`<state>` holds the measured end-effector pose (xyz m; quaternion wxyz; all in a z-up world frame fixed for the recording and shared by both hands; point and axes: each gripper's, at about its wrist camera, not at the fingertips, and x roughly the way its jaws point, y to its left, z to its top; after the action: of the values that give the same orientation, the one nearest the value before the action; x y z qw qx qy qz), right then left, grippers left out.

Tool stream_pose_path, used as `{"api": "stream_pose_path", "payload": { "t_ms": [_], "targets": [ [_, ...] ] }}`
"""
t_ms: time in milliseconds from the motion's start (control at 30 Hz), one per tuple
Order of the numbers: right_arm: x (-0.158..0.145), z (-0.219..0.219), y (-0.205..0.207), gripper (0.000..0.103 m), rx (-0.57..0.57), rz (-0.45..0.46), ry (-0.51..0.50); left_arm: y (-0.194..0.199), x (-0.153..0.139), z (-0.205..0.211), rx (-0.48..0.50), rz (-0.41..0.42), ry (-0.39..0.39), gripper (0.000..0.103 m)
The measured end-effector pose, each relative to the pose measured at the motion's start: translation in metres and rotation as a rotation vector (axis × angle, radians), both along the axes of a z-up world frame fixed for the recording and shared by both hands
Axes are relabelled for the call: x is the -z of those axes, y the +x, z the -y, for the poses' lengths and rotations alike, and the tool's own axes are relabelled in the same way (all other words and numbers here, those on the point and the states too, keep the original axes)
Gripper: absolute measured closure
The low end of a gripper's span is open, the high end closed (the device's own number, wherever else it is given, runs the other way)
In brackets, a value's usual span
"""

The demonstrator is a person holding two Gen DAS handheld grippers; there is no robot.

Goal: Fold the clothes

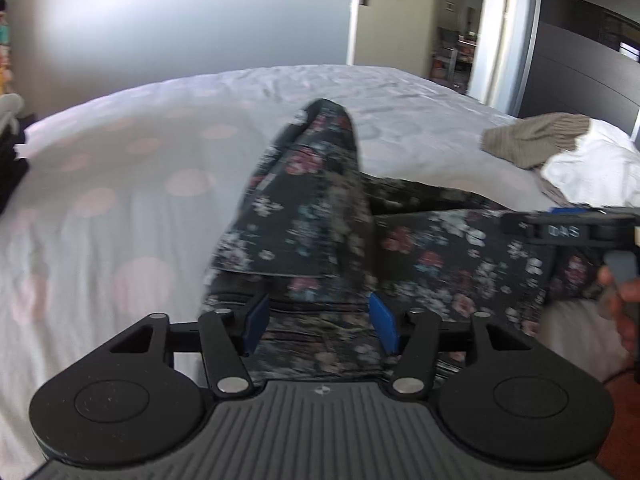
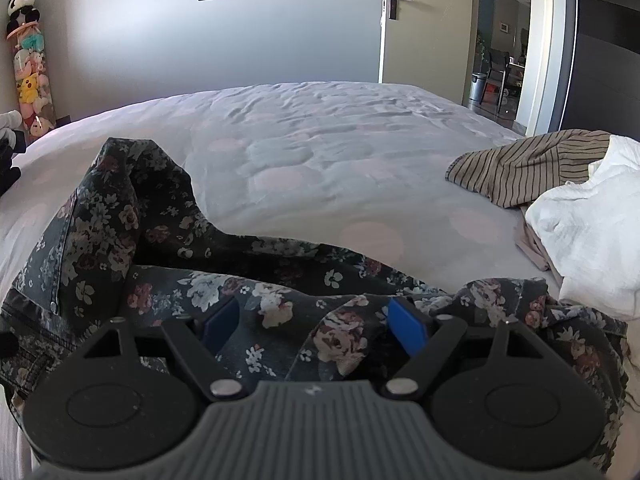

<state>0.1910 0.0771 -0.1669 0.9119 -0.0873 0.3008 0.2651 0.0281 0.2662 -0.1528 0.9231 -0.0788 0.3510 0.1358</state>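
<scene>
A dark floral garment is found lying on the white dotted bed, spread along the near edge and reaching toward the near left corner, where one part of it is heaped up into a tall fold. The garment is judged to be only partly folded: one portion has been laid over the rest, but the cloth is seen rumpled and uneven, with a loose bunched end at the near right, and no flat, squared shape has been reached. The smoothing and the further folds are judged to be outstanding. A striped garment and a white cloth are noted in a pile at the right edge of the bed, unfolded, and are taken to be left for later. The long axis of the floral garment is seen to run along the near edge of the bed, from left to right, with the raised portion pointing away toward the far edge. The left gripper is seen with its jaws apart over the cloth; nothing is clamped between them, the fabric merely lying below. The right gripper is seen standing wide over the bunched cloth, with fabric passing between the blue pads but not pressed by them, so no hold is recorded. A person's hand is noted at the right margin of the left view
</scene>
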Motion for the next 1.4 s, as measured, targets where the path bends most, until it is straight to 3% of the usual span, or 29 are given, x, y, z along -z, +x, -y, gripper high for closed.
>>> {"api": "stream_pose_path", "payload": {
  "t_ms": [233,433,467,533,633,700,767,1033,1133,1200,1267,1333,1400],
  "targets": [
    [0.001,-0.001,0.001,0.019,-0.004,-0.01,0.002,0.016,0.023,0.018,0.09,-0.083,0.03,0.033],
    [0.002,-0.001,0.003,0.019,-0.006,-0.02,0.005,0.032,0.047,0.017,0.088,-0.169,0.054,0.035],
    [0.003,-0.001,0.003,0.019,-0.006,-0.022,0.006,0.032,0.047,0.017,0.088,-0.168,0.059,0.036],
    [0.003,-0.001,0.003,0.019,-0.007,-0.023,0.005,0.031,0.046,0.015,0.068,-0.171,0.076,0.055],
    [0.003,-0.002,0.003,0.019,-0.007,-0.022,0.001,0.028,0.042,0.01,0.041,-0.161,0.065,0.06],
    [0.003,-0.002,0.003,0.019,-0.005,-0.02,0.0,0.026,0.038,0.012,0.032,-0.149,0.101,0.072],
    [0.003,-0.002,0.002,0.019,-0.004,-0.018,-0.002,0.025,0.034,0.016,0.025,-0.138,0.143,0.074],
    [0.005,-0.004,0.003,0.018,-0.004,-0.02,-0.017,0.033,0.054,0.048,0.133,-0.246,0.394,0.065],
    [0.005,-0.004,0.003,0.018,-0.001,-0.022,-0.018,0.032,0.056,0.052,0.137,-0.251,0.452,0.06],
    [0.005,-0.004,0.003,0.018,0.0,-0.024,-0.019,0.031,0.057,0.052,0.128,-0.249,0.481,0.046],
    [0.005,-0.004,0.003,0.018,0.001,-0.025,-0.02,0.031,0.057,0.053,0.119,-0.245,0.507,0.046],
    [0.006,-0.004,0.003,0.018,0.001,-0.025,-0.022,0.031,0.058,0.059,0.129,-0.25,0.531,0.055],
    [0.006,-0.004,0.003,0.018,0.001,-0.026,-0.023,0.031,0.06,0.064,0.148,-0.251,0.531,0.077]
  ]
}}
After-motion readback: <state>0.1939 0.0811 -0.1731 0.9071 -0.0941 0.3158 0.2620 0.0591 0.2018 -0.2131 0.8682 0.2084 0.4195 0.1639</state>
